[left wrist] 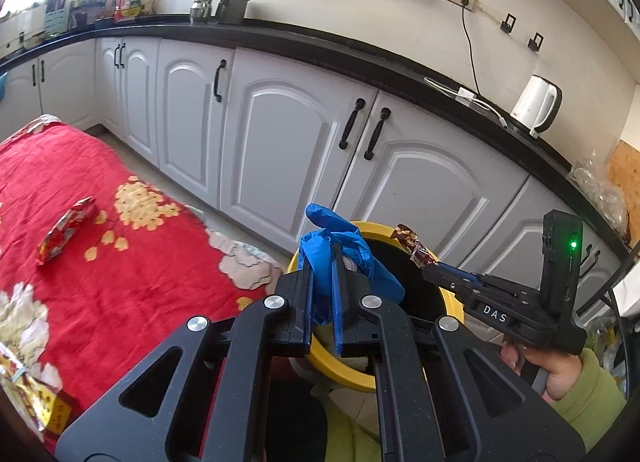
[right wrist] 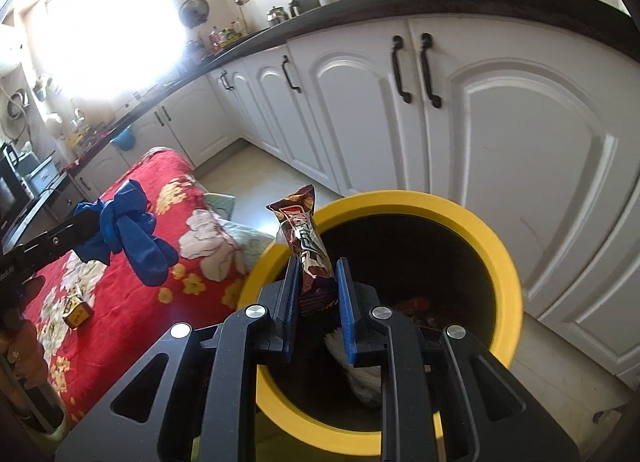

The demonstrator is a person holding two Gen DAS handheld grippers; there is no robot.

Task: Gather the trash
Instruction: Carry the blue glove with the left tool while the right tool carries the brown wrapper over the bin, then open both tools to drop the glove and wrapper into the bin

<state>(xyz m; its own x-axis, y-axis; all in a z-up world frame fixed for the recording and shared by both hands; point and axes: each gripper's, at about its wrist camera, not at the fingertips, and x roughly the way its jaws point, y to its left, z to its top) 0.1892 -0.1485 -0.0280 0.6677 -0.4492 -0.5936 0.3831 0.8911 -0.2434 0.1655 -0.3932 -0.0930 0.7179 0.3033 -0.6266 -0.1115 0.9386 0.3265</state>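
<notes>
My left gripper (left wrist: 323, 262) is shut on a crumpled blue glove (left wrist: 340, 250) and holds it over the near rim of a yellow-rimmed trash bin (left wrist: 340, 366). The glove also shows in the right wrist view (right wrist: 128, 230). My right gripper (right wrist: 316, 274) holds a brown snack wrapper (right wrist: 304, 238) upright between its blue pads, right above the bin's mouth (right wrist: 508, 274). The wrapper also shows in the left wrist view (left wrist: 414, 248). Inside the bin lie white paper and dark wrappers (right wrist: 416, 310).
A table with a red floral cloth (left wrist: 120, 262) stands left of the bin. On it lie a red snack packet (left wrist: 66, 230), a gold packet (left wrist: 36, 398) and a small yellow box (right wrist: 78, 314). White cabinets (left wrist: 280, 134) with a black counter run behind.
</notes>
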